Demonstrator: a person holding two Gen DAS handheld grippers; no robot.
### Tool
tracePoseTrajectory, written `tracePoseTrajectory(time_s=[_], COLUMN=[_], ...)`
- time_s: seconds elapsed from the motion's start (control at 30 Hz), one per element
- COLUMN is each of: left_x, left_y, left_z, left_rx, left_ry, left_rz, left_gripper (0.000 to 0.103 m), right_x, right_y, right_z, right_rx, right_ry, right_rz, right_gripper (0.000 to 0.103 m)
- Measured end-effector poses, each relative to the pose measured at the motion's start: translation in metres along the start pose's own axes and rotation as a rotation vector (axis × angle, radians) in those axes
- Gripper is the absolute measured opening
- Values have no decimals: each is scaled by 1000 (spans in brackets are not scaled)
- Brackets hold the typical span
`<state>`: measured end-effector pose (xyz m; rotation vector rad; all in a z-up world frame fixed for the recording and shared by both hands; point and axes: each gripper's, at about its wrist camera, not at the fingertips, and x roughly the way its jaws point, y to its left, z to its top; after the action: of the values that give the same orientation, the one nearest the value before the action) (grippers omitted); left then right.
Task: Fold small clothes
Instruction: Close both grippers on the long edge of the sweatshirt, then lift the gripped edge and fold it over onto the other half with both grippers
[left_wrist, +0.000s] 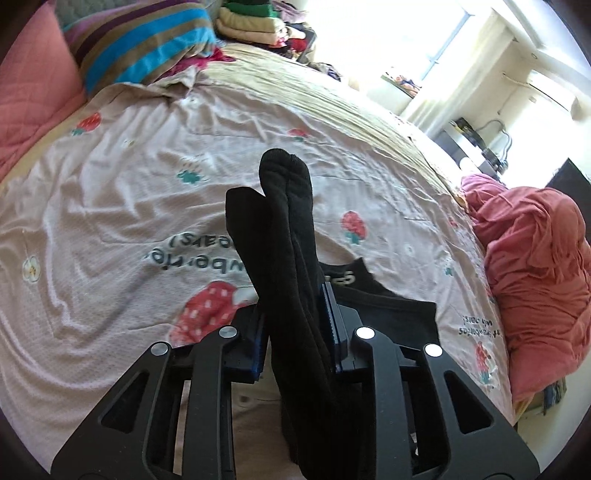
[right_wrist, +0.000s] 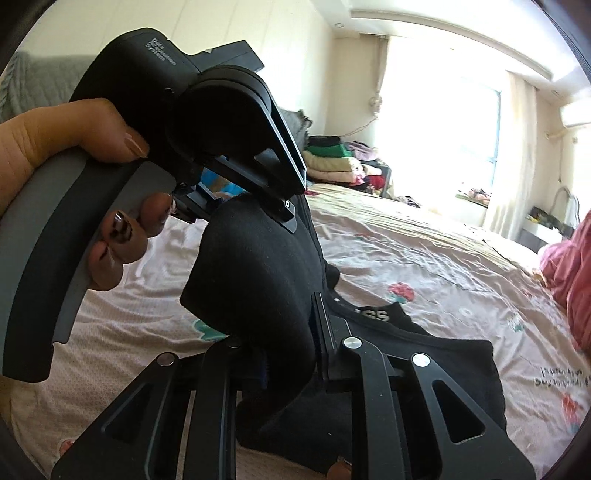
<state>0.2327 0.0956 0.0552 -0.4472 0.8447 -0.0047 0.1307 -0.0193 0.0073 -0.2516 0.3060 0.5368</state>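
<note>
My left gripper (left_wrist: 297, 325) is shut on a pair of black socks (left_wrist: 284, 221), which stick up between its fingers above the bed. In the right wrist view the same black socks (right_wrist: 255, 280) hang as a thick bundle, and my right gripper (right_wrist: 291, 350) is shut on their lower part. The left gripper's body (right_wrist: 229, 122), held by a hand, sits just above, clamped on the socks' top. A black garment with white lettering (right_wrist: 402, 343) lies flat on the bed under both grippers; it also shows in the left wrist view (left_wrist: 388, 302).
The bed is covered by a pink strawberry-print sheet (left_wrist: 129, 192). A red crumpled blanket (left_wrist: 535, 258) lies at the right edge. A striped pillow (left_wrist: 147, 44) and a pink pillow (left_wrist: 33, 92) lie at the head. Folded clothes (right_wrist: 332, 162) are stacked at the far side.
</note>
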Motion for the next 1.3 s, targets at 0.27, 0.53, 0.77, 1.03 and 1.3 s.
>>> tracePoseTrajectory(time_s=[0.27, 0.53, 0.77, 1.03, 1.3], left_x=[4, 13, 26, 42, 60], left_y=[-40, -78, -102, -127, -149], left_z=[-2, -9, -16, -27, -38], left_rx=[35, 72, 91, 133, 168], left_ry=[26, 54, 87, 123, 161], left_rz=[-30, -42, -36, -11, -3], left_gripper=[18, 18, 18, 18, 18], right_x=[-20, -37, -45, -47, -50], right_y=[-39, -69, -89, -106, -123], right_z=[-7, -15, -26, -40, -54], right_rx=[122, 201, 265, 316, 395], right_ry=[-14, -17, -3, 19, 49], right_rz=[-30, -54, -58, -65, -59], right_gripper=[17, 17, 17, 17, 17])
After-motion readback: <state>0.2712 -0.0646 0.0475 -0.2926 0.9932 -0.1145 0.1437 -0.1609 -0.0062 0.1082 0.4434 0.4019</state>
